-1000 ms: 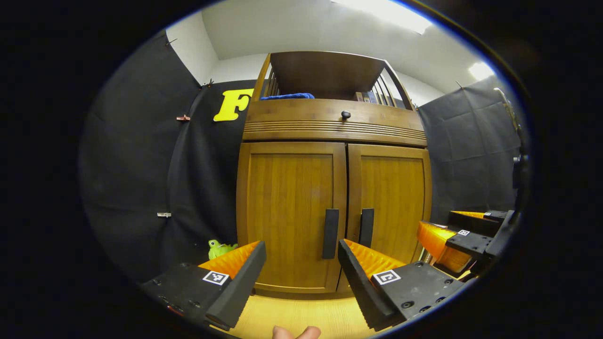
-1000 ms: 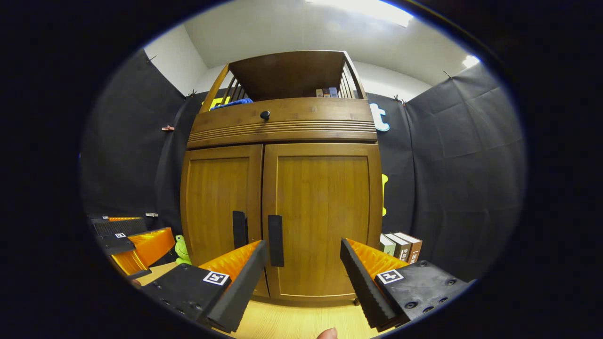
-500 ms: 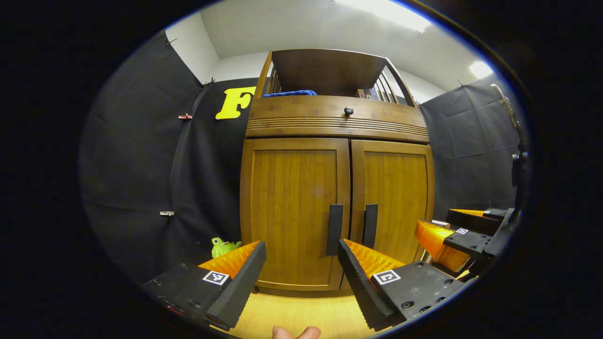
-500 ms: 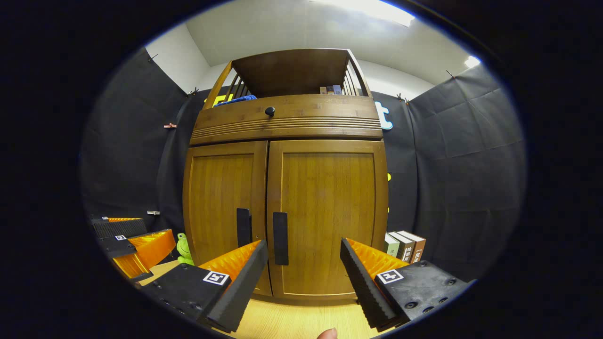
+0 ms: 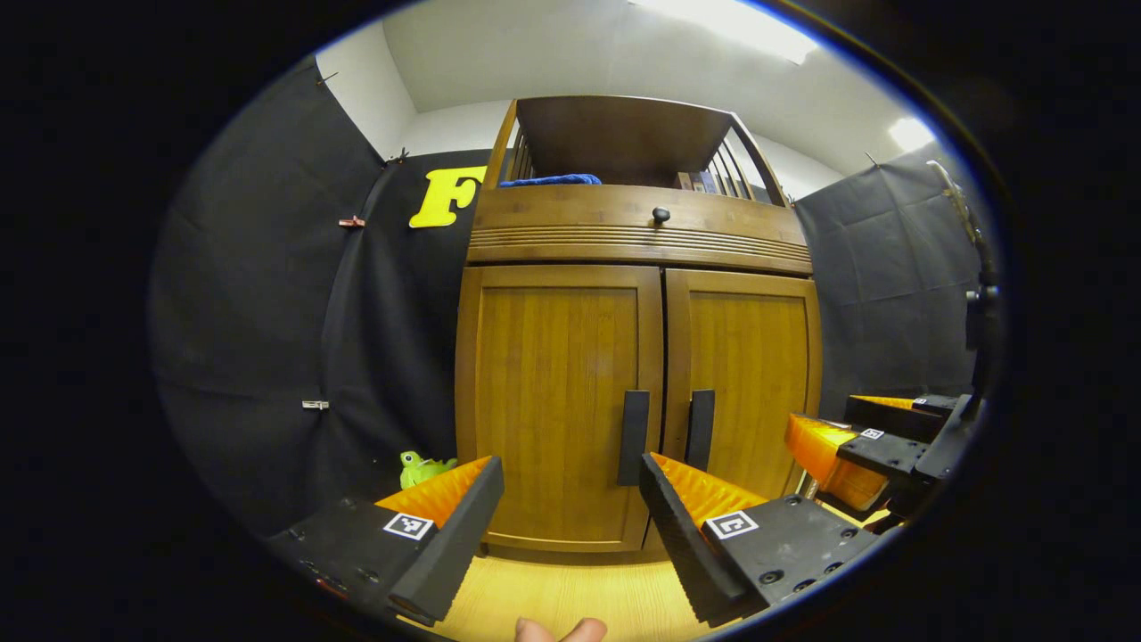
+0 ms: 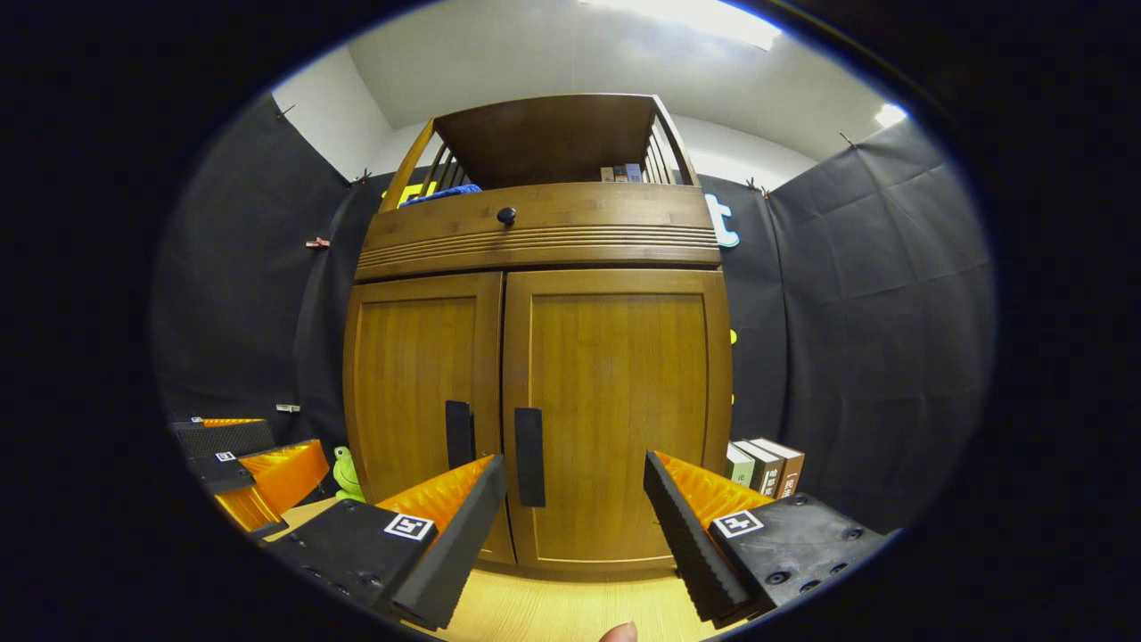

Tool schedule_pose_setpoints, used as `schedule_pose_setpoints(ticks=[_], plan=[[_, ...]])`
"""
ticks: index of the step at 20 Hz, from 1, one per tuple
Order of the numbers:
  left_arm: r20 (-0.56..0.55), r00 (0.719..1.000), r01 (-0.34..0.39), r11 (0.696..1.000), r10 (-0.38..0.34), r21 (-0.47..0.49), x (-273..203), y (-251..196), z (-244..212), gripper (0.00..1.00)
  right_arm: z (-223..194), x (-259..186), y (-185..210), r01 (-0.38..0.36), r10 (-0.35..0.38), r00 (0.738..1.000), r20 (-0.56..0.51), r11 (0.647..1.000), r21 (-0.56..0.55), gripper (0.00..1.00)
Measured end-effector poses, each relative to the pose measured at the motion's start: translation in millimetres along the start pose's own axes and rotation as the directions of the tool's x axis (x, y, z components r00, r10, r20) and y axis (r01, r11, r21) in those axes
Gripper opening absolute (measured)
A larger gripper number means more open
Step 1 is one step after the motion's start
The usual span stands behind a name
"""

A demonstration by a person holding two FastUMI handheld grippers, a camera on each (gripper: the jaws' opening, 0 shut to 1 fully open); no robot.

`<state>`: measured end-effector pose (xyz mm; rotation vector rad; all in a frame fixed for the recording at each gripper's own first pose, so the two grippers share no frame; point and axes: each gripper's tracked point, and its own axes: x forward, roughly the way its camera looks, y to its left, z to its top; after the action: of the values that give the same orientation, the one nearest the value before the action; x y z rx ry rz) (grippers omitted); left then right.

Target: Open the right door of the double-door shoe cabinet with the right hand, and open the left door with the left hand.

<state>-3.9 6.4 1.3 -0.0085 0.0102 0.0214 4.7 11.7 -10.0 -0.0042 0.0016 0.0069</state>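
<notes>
Step in hand: approach. Both doors of the cabinet [image 6: 535, 357] are shut and nothing is gripped yet.

Your right tongs [image 6: 575, 535] are spread wide and empty. In the right gripper view the right door [image 6: 619, 410] stands straight ahead, and its dark handle [image 6: 529, 444] sits at the door's inner edge, just above the tip of the left-hand finger [image 6: 450, 535], not between the fingers. There is a clear gap to the door.

Your left tongs [image 5: 570, 535] are likewise spread and empty. In the left gripper view the left door [image 5: 557, 401] is ahead, and its handle [image 5: 634, 437] sits just above the tip of the right-hand finger [image 5: 686, 544]. No contact.

Next move, as I judge it: the right door goes first. Shift the right tongs sideways until the handle lies between the fingers, go forward, close on it, then pull along the door's arc. Do the same on the left.

Risk: the two handles are near each other, so the tongs may crowd at the centre.
</notes>
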Motion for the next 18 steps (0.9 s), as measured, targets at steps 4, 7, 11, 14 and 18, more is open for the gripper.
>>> schedule_pose_setpoints(ticks=[4, 7, 11, 14, 18], plan=[[0.0, 1.0, -0.025, 1.0, 0.025, 0.018, -1.9, 5.8, -0.4, 0.95, -1.7, 4.5, 1.8, 0.0, 0.0, 1.0, 0.0, 1.0, 0.013, 0.97], [0.002, 1.0, -0.02, 1.0, 0.02, 0.002, -5.3, 6.2, -1.5, 0.94, -8.5, 12.8, 3.6, -0.001, 0.001, 1.0, -0.013, 1.0, 0.008, 0.98], [0.004, 0.999, -0.038, 0.999, 0.038, 0.009, -15.4, 11.8, -3.9, 0.96, -14.3, 40.6, 14.2, -0.007, 0.007, 1.0, -0.011, 1.0, 0.006, 0.97], [0.007, 0.999, -0.038, 0.999, 0.038, 0.02, -22.9, 13.3, -7.8, 0.95, -34.5, 66.7, 24.8, -0.033, 0.032, 0.998, -0.055, 0.999, -0.011, 0.97], [-0.001, 0.999, -0.035, 0.999, 0.035, 0.005, -27.3, 15.5, -13.2, 0.95, -51.8, 96.5, 34.7, -0.052, 0.052, 0.995, -0.08, 0.999, -0.005, 0.98]])
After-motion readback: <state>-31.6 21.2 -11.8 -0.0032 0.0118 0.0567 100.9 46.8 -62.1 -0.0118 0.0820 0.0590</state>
